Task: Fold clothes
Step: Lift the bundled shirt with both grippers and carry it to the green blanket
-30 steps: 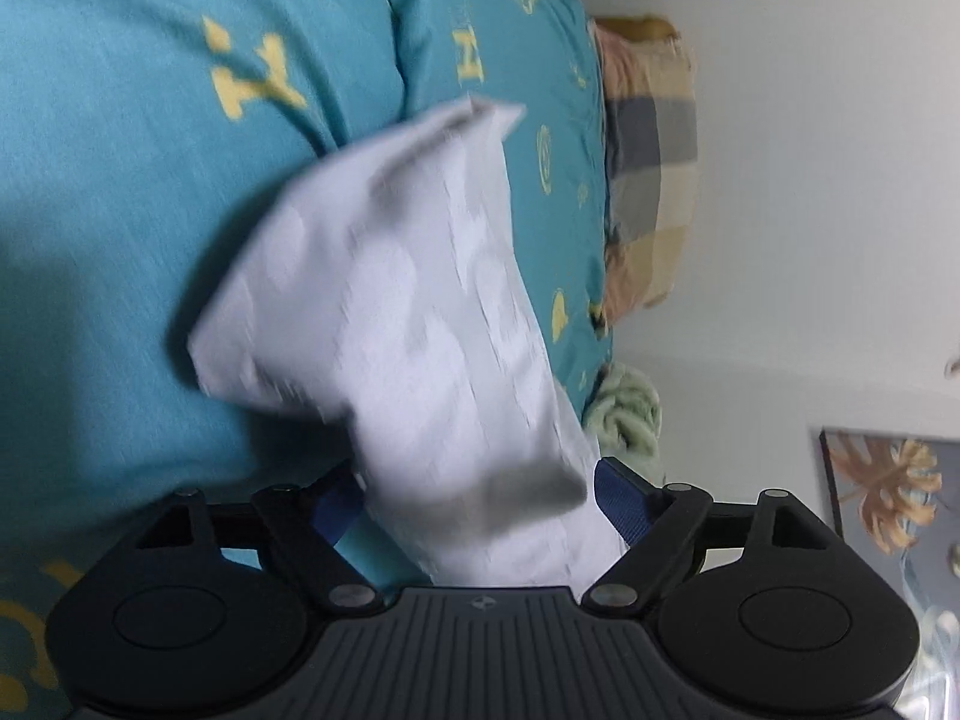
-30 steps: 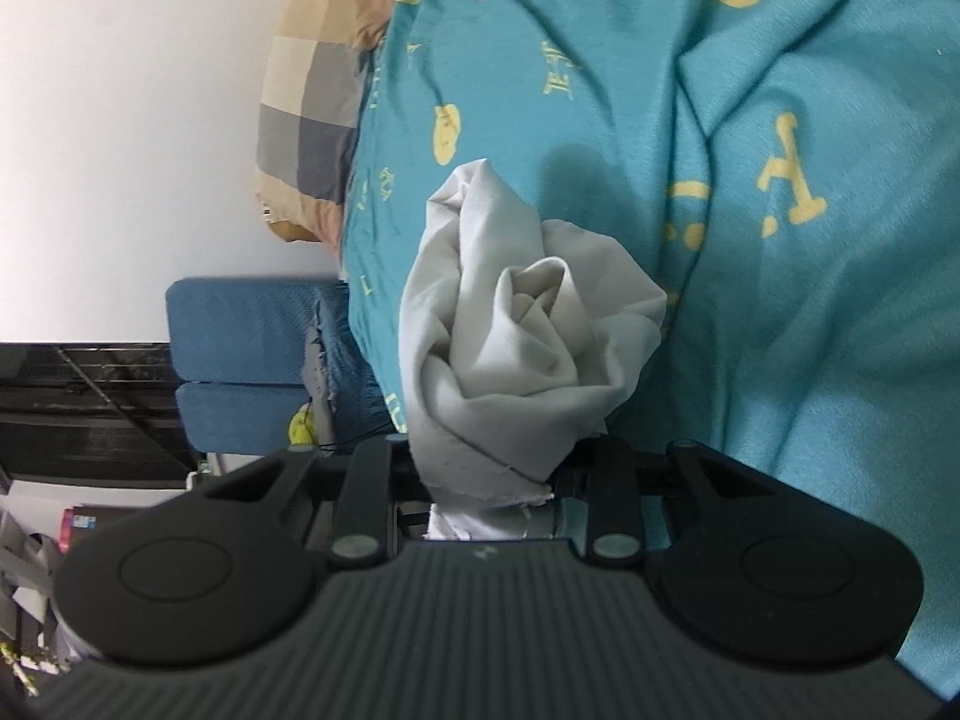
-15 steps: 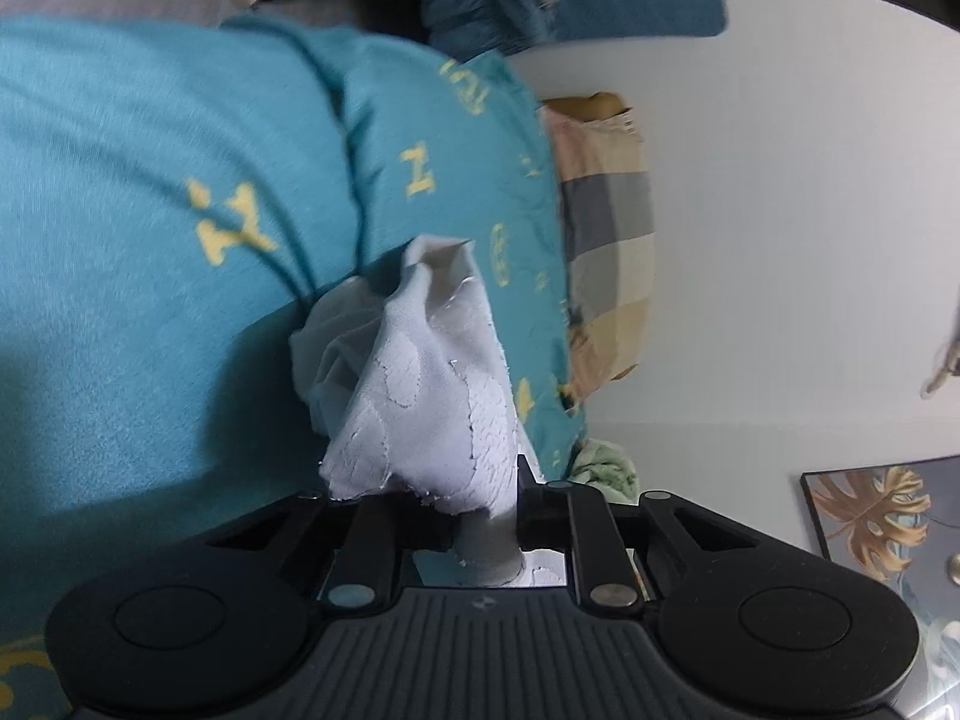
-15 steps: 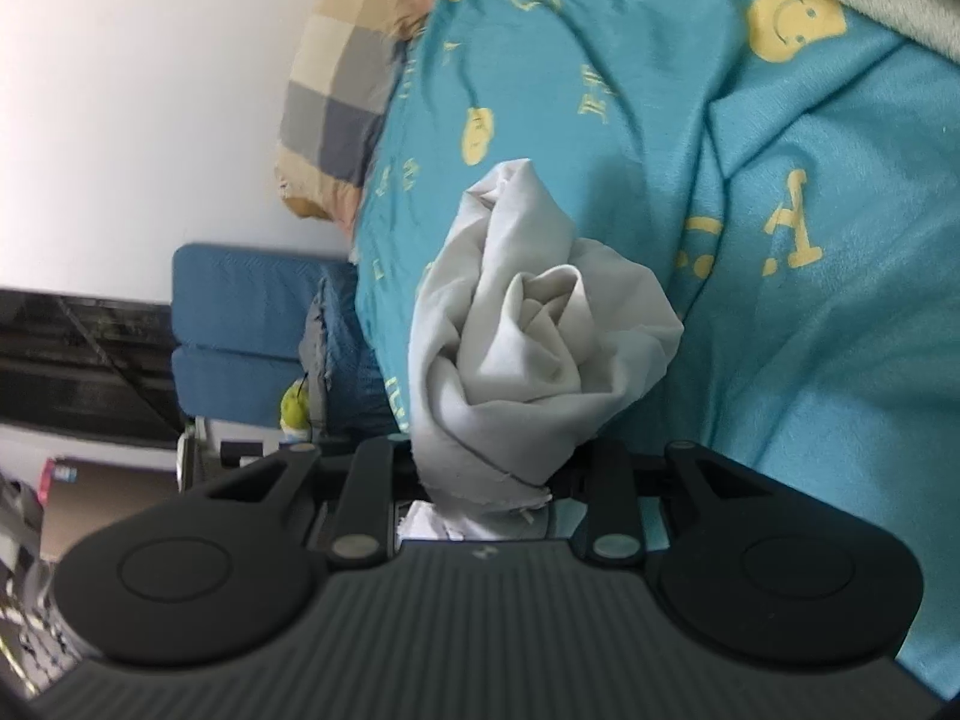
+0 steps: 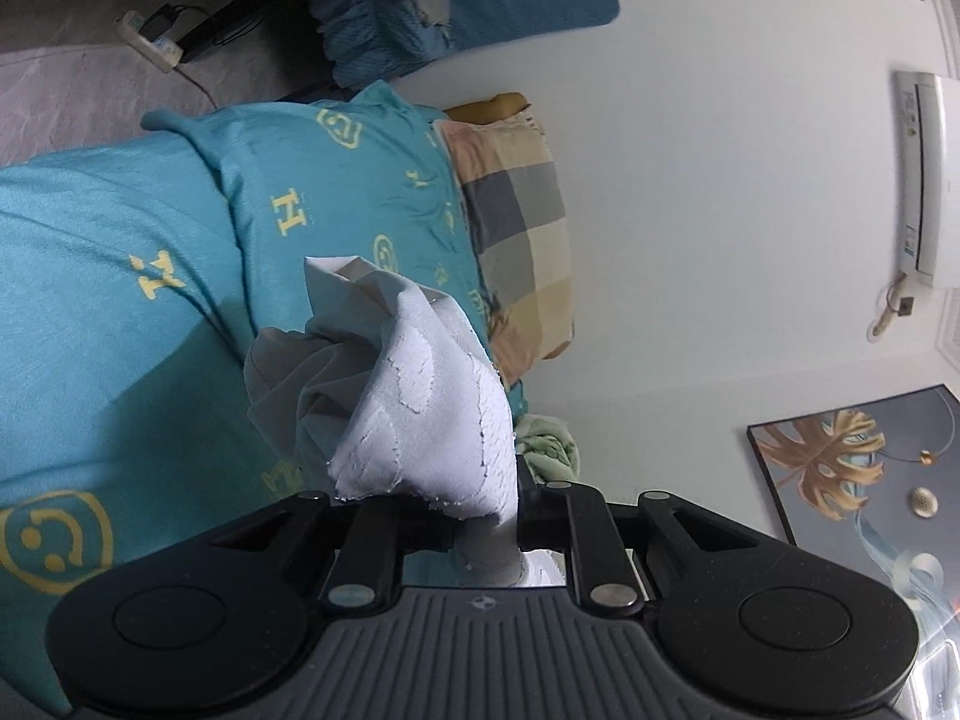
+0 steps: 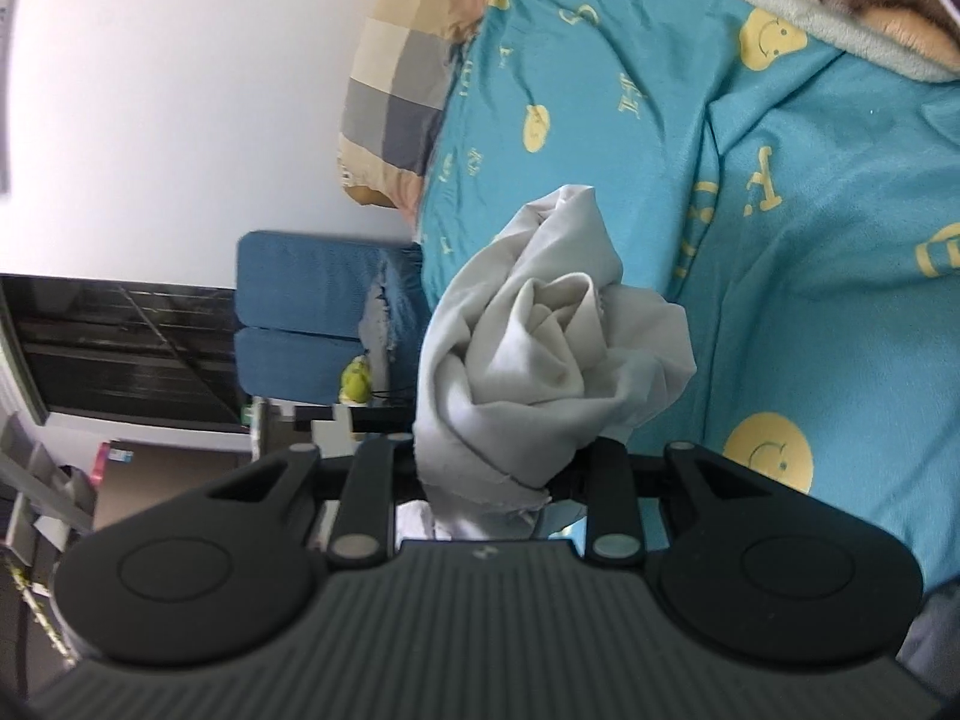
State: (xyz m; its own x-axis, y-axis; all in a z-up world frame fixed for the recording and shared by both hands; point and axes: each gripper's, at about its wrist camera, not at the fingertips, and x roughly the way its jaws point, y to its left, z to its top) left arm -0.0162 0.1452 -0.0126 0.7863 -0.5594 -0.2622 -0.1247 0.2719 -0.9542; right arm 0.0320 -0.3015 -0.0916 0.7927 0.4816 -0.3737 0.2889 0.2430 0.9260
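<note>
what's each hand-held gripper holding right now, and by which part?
Both are shut on pale grey clothing: the left hand-held gripper pinches a frayed edge of the cloth, the right hand-held gripper a bunched, frayed edge.

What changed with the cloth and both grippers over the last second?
The left gripper closed on the white cloth, which went from a spread flap to a bunch, and swung up toward the wall. The right gripper kept its clamp on its bunched cloth above the bedspread.

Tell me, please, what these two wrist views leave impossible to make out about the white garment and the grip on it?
- Left wrist view: left gripper fingertips, buried under the white garment.
- Right wrist view: right gripper fingertips, covered by bunched cloth.
- Both views: garment type and full shape, crumpled.
</note>
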